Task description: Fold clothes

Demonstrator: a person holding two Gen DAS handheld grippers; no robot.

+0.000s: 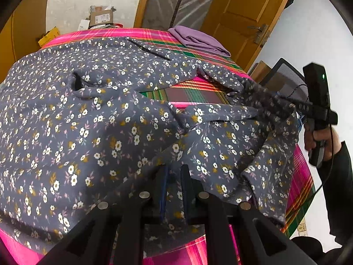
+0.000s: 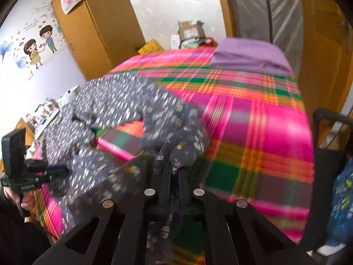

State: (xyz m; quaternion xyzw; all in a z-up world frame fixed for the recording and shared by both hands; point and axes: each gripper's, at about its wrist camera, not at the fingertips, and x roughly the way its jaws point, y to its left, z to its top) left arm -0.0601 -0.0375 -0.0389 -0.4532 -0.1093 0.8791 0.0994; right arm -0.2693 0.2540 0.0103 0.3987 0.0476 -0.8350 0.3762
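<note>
1. The left gripper [image 1: 174, 172] sits at the near edge of the bed, its two black fingers [image 1: 163, 190] drawn close and pinching a fold of the floral garment [image 1: 92, 119].
2. The garment, grey with small white and mustard flowers, lies rumpled across the left and middle of the pink plaid bedspread [image 2: 253, 119]; a patch of the spread shows through a gap in the cloth.
3. A folded purple cloth [image 1: 196, 39] rests at the far corner of the bed, well apart from the garment.
4. The right gripper [image 2: 174, 170] is pressed together on a bunched edge of the same garment, lifting it off the spread at the right side; its own view is motion-blurred.
5. In the left wrist view a hand [image 1: 317, 139] in a dark sleeve grips the right gripper's handle.
</note>
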